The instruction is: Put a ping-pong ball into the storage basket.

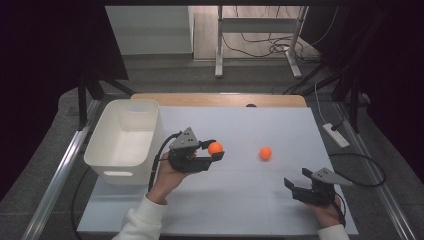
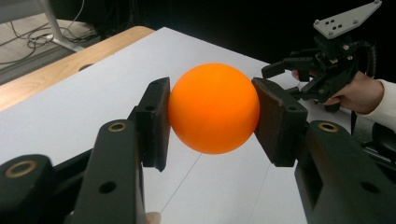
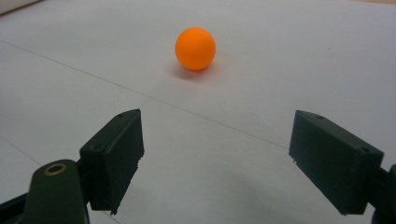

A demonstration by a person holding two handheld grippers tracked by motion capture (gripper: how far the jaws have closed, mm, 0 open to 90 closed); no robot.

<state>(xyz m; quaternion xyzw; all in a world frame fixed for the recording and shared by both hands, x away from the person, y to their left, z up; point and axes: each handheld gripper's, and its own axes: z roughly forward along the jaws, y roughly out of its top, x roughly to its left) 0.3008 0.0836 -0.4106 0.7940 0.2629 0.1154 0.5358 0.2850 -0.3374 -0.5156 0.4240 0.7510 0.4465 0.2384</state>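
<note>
My left gripper [image 1: 215,149] is shut on an orange ball [image 1: 215,148], held above the white table sheet just right of the white bin [image 1: 107,150]. In the left gripper view both black pads press the sides of that ball [image 2: 214,108]. A second orange ball [image 1: 265,153] rests on the sheet to the right; in the right gripper view this ball [image 3: 195,48] lies ahead, beyond the jaws. My right gripper [image 1: 296,187] rests low near the front right of the sheet, open and with nothing between its pads, and the same right gripper [image 2: 299,74] appears far off in the left gripper view.
The white bin stands at the left edge of the sheet [image 1: 280,200]. A wooden table edge [image 1: 220,99] runs along the back. A power strip [image 1: 336,135] and cable lie off the sheet's right side. Metal rails flank both sides.
</note>
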